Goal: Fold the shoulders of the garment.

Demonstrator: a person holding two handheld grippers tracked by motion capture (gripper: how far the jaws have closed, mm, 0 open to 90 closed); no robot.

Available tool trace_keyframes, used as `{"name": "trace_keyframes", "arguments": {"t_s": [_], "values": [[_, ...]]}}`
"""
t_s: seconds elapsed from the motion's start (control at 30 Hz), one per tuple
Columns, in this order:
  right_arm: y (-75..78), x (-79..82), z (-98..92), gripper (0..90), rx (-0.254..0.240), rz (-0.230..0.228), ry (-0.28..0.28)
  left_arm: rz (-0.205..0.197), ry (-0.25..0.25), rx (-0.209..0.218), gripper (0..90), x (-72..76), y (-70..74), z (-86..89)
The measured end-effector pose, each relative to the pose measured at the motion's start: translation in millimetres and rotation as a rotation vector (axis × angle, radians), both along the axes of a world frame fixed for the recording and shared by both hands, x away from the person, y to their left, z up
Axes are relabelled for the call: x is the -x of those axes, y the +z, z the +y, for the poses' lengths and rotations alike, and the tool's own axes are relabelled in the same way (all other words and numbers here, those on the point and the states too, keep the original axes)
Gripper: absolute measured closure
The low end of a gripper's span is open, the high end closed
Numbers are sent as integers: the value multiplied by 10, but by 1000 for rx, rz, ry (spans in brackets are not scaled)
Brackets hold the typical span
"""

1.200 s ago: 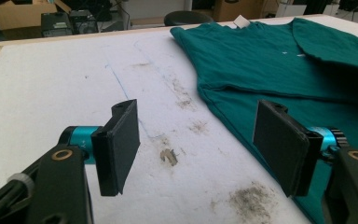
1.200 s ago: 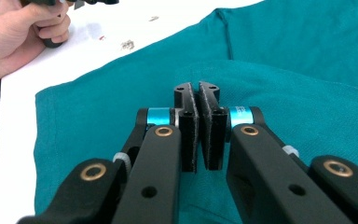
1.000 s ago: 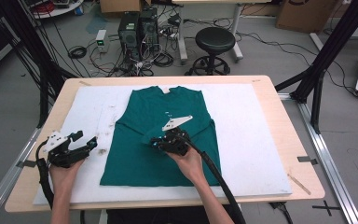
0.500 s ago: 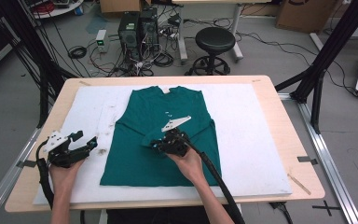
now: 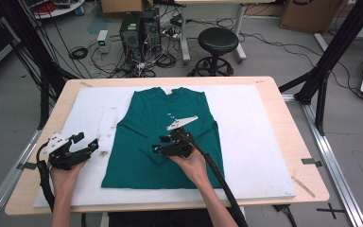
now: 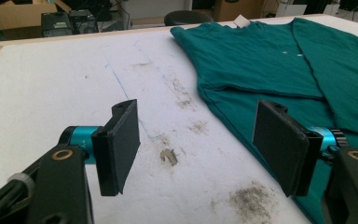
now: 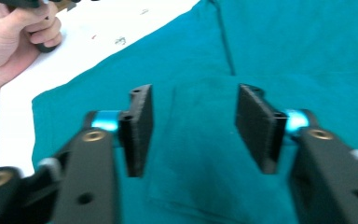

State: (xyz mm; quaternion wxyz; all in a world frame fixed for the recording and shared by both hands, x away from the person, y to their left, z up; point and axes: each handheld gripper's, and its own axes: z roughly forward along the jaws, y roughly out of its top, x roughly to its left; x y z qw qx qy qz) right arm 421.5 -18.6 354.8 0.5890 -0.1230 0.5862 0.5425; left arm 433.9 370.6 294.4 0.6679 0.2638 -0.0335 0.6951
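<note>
A green shirt (image 5: 165,137) lies flat on the white mat (image 5: 255,142) covering the table (image 5: 283,101), collar toward the far edge, with one sleeve folded in over its body. The right gripper (image 5: 157,149) hovers over the shirt's folded sleeve; its jaws have just been opening and stand apart with nothing pinched between them. The left gripper (image 5: 89,143) rests on the mat just left of the shirt, jaws wide and empty.
</note>
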Motion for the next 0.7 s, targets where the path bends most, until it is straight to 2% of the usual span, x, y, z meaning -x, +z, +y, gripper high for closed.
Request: {"name": "trace_keyframes", "arguments": {"t_s": [0.03, 0.13, 0.2, 0.27, 0.4, 0.6, 0.7], "values": [[-5, 12, -17, 312, -23, -9, -16, -3, 2, 2, 317, -1, -1, -3], [-28, 43, -137, 248, -89, -58, -39, -2, 12, 2, 307, 1, -2, -9], [-36, 59, -228, 218, -113, -63, -37, -5, 15, 10, 291, 2, -5, -11], [-51, 82, -341, 218, -134, -76, -35, -13, 9, 20, 250, 2, -13, -11], [-58, 116, -571, 217, -176, -97, -31, -14, -1, 15, 224, 1, -12, 3], [-141, 124, -963, 219, -238, -135, -46, -11, 14, 6, 222, 2, -10, -12], [-182, 89, -1190, 219, -284, -148, -28, -9, 26, 3, 223, 3, -8, -23]]}}
